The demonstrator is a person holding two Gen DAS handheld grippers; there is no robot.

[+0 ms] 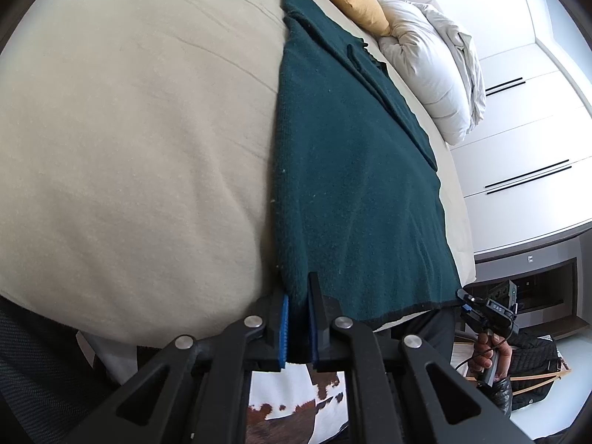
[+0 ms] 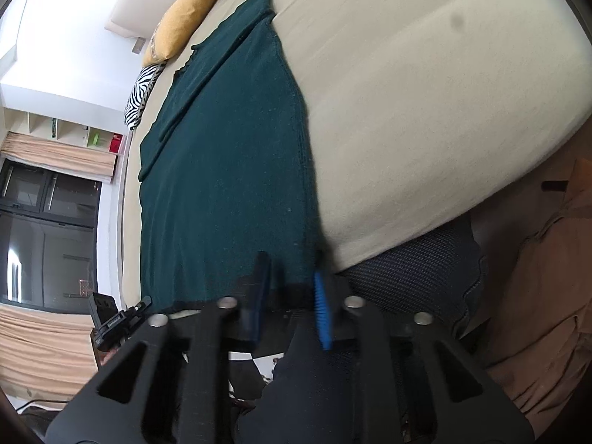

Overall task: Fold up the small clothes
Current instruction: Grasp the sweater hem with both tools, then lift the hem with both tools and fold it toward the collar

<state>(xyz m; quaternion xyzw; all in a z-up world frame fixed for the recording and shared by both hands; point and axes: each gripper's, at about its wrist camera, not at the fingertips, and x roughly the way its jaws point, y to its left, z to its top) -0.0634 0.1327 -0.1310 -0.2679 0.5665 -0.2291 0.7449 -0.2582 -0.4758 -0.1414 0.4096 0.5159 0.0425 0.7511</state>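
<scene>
I had the dark green garment (image 1: 355,185) lying flat and lengthwise on the beige bed (image 1: 129,148), its hem at the near edge and its collar end far up toward the yellow cushion (image 1: 355,3). My left gripper (image 1: 298,314) was pinched nearly shut on the near left corner of the hem, cloth caught between the blue pads. My right gripper (image 2: 288,307) was at the near right corner; its picture was blurred there, but the jaws looked closed down on the hem with fabric between them. To do this fold well, I judged both corners should rise together, stay level and taut, then travel toward the far end so the hem lands square on the collar edge, without dragging the body of the garment across the sheet. A weak bite on the right side seemed the main risk, since one corner slipping would skew the fold. The left wrist view showed me the white duvet (image 1: 440,74) bunched at the far right, the wardrobe doors (image 1: 525,118), and the person's hand (image 1: 492,355) carrying the other gripper. The right wrist view gave what that one lacked: the zebra-striped cushion (image 2: 142,92), the dark window (image 2: 48,240), and a sleeve folded across the garment's far left side.
</scene>
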